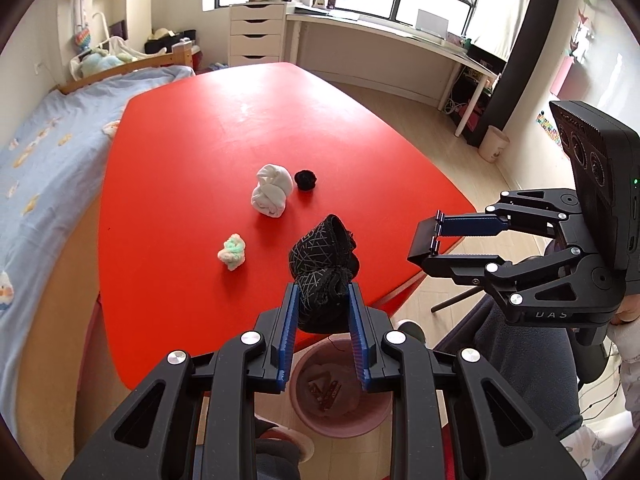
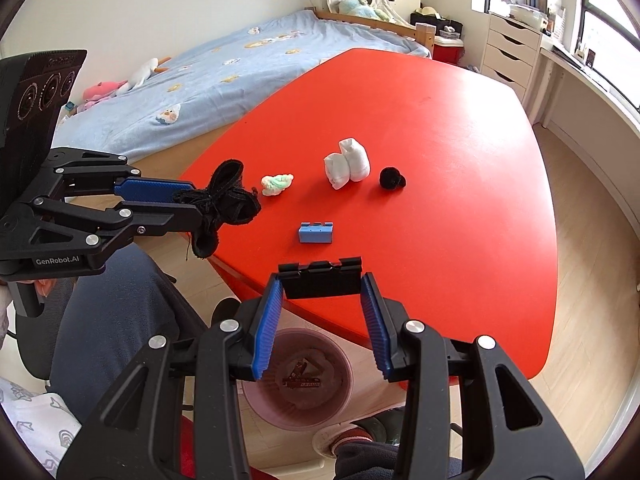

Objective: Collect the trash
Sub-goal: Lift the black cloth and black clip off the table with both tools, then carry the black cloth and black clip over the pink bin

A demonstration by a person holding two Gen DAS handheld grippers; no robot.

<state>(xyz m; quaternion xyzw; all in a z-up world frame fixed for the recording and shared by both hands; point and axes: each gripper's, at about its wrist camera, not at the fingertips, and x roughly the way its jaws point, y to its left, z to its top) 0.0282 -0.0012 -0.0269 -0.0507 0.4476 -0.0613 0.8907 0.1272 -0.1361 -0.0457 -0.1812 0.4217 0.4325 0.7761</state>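
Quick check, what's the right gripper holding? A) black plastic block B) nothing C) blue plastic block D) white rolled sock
A: the right gripper is shut on a black plastic block, its blue pads pressing both ends; the blue plastic block and the white rolled sock lie on the red table.

On the table (image 2: 440, 128), a small block (image 2: 315, 233) lies nearest the front edge; behind it, left to right, a small wad (image 2: 277, 184), a rolled bundle (image 2: 346, 163) and a pom-pom (image 2: 391, 178). A bin (image 2: 256, 396) stands on the floor below the front edge.
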